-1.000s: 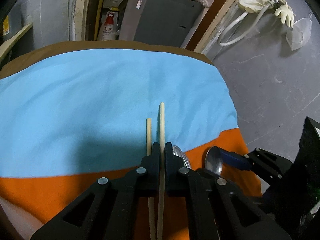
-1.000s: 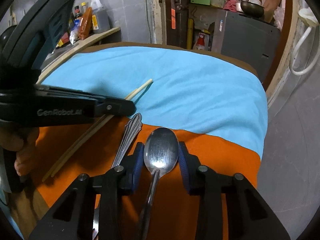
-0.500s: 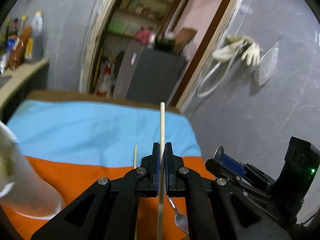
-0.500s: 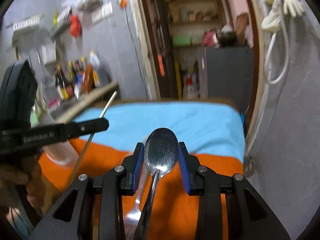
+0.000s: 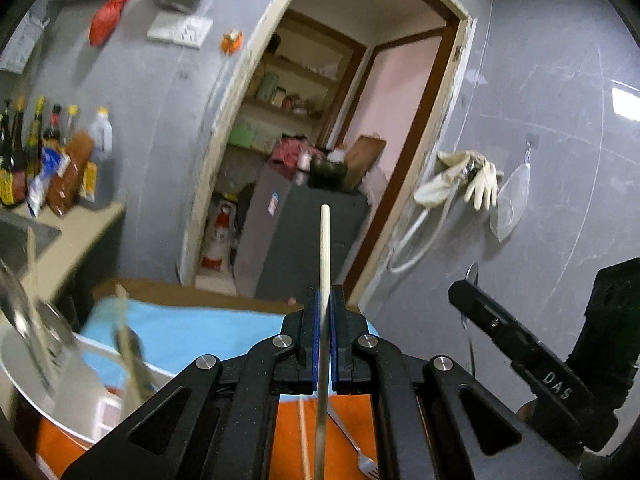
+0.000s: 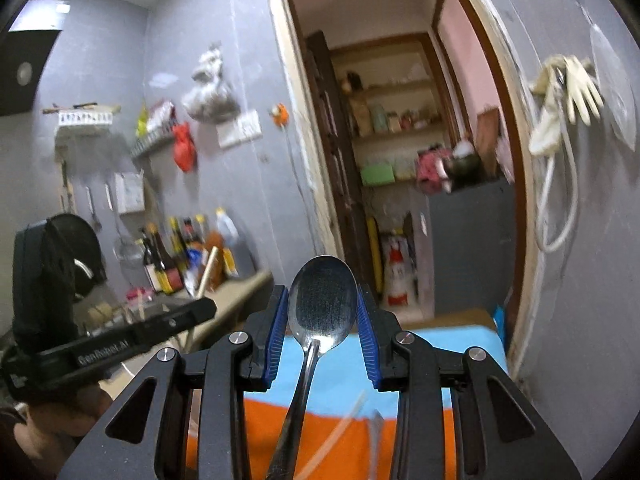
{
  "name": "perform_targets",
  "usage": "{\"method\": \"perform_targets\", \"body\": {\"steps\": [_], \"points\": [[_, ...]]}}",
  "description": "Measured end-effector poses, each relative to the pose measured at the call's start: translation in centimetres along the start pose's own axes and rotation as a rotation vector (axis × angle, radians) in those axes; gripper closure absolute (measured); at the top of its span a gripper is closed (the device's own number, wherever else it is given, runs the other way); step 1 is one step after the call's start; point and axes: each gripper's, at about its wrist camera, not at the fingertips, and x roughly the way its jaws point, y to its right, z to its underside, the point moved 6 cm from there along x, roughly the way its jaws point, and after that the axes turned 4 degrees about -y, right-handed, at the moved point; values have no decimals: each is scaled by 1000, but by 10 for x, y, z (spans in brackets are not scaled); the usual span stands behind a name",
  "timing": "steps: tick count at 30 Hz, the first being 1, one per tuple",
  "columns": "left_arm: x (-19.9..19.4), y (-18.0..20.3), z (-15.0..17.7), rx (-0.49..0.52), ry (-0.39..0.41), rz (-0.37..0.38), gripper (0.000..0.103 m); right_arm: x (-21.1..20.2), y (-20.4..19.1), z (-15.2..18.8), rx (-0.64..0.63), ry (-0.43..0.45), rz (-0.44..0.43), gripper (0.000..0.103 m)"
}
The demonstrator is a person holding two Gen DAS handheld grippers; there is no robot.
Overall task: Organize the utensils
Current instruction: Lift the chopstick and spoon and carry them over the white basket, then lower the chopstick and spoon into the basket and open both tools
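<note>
My left gripper [image 5: 324,312] is shut on a pale wooden chopstick [image 5: 324,256] and holds it high above the table, tip pointing up. A second chopstick [image 5: 305,436] and a metal fork [image 5: 360,456] lie on the orange cloth [image 5: 292,420] below. My right gripper [image 6: 322,312] is shut on a metal spoon [image 6: 322,300], bowl between the blue pads, also lifted; it shows at the right of the left wrist view [image 5: 520,344]. A blurred white container [image 5: 60,384] with utensils in it stands at the left.
A blue cloth [image 5: 208,340] covers the far part of the table. A counter with sauce bottles [image 5: 52,160] is on the left. A doorway with a grey cabinet [image 5: 296,232] lies beyond the table, and a grey wall with hanging gloves [image 5: 464,180] is on the right.
Both grippers have risen and tilted up from the table, carrying the chopstick and the spoon. The white container has come into the left wrist view at the left.
</note>
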Motion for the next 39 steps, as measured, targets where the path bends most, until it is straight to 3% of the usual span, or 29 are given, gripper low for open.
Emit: {"method": "perform_targets", "body": {"steps": [7, 13, 19, 25, 33, 39], "points": [[-46, -36, -41, 18, 111, -22, 101, 9, -56, -38, -28, 108, -95, 72], [-77, -107, -64, -114, 205, -62, 101, 34, -89, -50, 42, 167, -173, 72], [-101, -179, -70, -236, 296, -136, 101, 59, -116, -37, 60, 178, -179, 72], [-108, -237, -55, -338, 385, -204, 101, 81, -122, -10, 45, 156, -146, 72], [-104, -253, -31, -344, 440, -270, 101, 102, -126, 21, -2, 121, -120, 72], [-101, -240, -21, -269, 470, -307, 101, 106, -132, 40, -57, 107, -114, 72]]}}
